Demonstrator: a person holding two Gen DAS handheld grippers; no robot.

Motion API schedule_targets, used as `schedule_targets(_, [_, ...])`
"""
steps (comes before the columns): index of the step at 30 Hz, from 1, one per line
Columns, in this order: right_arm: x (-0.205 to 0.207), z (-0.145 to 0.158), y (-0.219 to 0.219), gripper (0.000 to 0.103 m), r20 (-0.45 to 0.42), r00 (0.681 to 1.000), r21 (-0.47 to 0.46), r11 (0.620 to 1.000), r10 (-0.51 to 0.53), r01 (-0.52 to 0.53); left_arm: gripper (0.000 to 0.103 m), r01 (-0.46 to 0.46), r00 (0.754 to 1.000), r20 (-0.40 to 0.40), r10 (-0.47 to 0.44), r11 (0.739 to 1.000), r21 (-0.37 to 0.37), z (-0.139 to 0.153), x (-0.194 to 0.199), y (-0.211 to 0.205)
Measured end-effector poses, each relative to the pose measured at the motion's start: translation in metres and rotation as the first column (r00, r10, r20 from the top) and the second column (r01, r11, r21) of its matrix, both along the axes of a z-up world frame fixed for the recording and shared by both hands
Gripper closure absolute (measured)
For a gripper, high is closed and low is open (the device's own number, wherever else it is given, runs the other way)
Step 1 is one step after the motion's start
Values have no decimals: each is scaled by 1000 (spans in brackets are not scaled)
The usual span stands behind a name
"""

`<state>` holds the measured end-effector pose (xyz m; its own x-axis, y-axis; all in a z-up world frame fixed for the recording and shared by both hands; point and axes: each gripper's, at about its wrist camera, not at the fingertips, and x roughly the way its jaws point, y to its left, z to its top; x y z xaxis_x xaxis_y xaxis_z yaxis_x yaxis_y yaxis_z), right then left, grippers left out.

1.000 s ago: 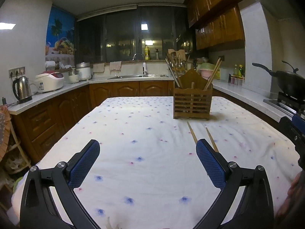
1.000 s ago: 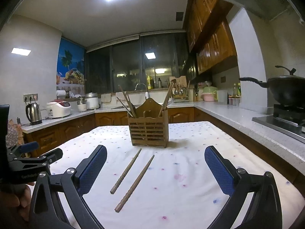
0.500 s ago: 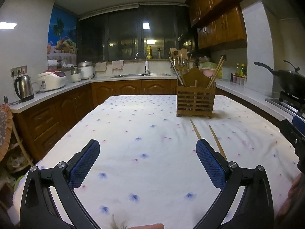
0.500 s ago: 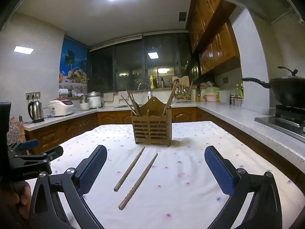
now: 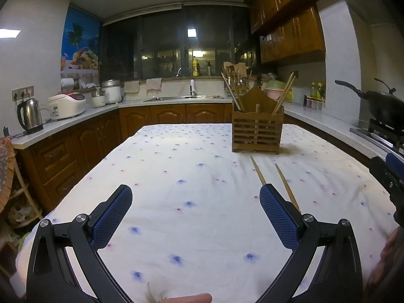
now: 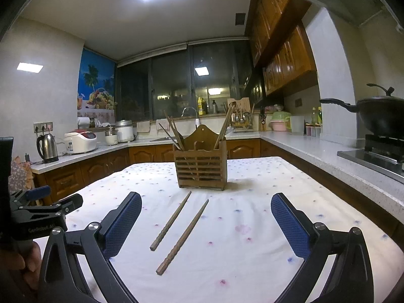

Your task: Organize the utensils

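Wooden chopsticks [image 6: 182,231] lie side by side on the tabletop [image 6: 252,252] before the slatted holder [image 6: 200,168]. Both my left gripper [image 5: 195,210] and right gripper [image 6: 205,221] have jaws apart, empty. I should lower the right squarely over one stick's middle.

Both wrist cams low over table [image 5: 202,227], facing holder [image 5: 257,133] & far window. Left cam offset left of holder [image 6: 200,166], right cam nearer, centred. Shared: holder, chopsticks [image 6: 176,229].
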<state>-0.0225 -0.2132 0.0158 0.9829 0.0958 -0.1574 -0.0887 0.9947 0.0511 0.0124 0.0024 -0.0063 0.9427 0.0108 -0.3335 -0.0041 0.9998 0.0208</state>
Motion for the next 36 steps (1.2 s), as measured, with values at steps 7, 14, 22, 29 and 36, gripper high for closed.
schedule_targets(7, [0, -1, 0, 0, -1, 1000, 2, 1000, 1, -1, 0, 18, 1000, 0, -18, 1000, 2, 0, 2, -2])
schedule_targets(14, [-1, 0, 1, 0, 2, 1000, 3, 1000, 2, -2, 0, 21, 1000, -2, -21, 1000, -3, 0, 2, -4])
schedule_targets(22, [-1, -1, 1, 0, -2, 1000, 4, 1000, 1, -1, 0, 26, 1000, -2, -26, 1000, -1, 1, 2, -6])
schedule_targets(29, [-1, 0, 2, 0, -1, 1000, 5, 1000, 2, -2, 0, 24, 1000, -2, -24, 1000, 1, 2, 2, -6])
schedule_targets(36, [-1, 0, 2, 0, -3, 1000, 5, 1000, 2, -2, 0, 32, 999, -6, -32, 999, 0, 2, 3, -8])
